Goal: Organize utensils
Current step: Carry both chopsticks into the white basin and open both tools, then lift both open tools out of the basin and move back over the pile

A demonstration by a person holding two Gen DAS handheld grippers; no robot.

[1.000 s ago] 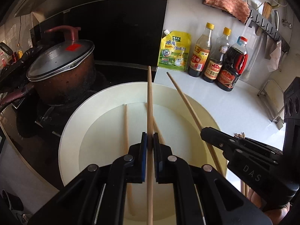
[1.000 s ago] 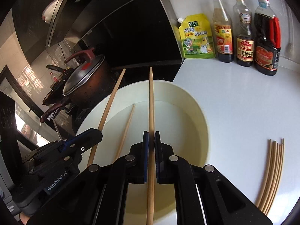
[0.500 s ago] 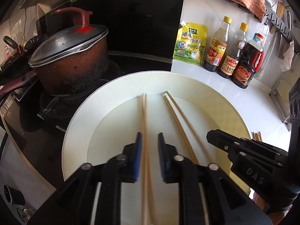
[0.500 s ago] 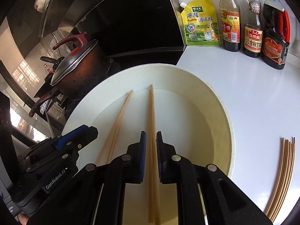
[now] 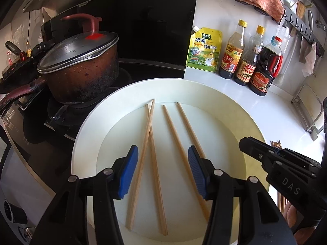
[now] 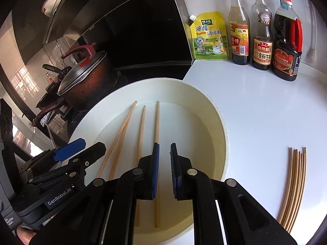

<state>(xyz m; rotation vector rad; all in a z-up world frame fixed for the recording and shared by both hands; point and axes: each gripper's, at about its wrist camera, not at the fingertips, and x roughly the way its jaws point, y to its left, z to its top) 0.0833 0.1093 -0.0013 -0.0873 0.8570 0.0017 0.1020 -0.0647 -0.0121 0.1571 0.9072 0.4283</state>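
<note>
White counter [image 6: 255, 110] – four chopsticks [image 5: 173, 130] in basin [image 5: 92, 134] – left tongs [image 5: 161, 171] opening.

Your left wrist camera looks steeply down past the left claw [image 5: 162, 171] into the white bowl [image 5: 92, 126] from close up, facing the stove and wall. Your right wrist camera sits just beside it, past the right claw [image 6: 163, 163], tilted the same way. Both views share the bowl, the chopsticks [image 6: 157, 122] lying inside it, the pot [image 5: 81, 75], the bottles [image 6: 263, 40] and the tabletop [image 6: 265, 106].
</note>
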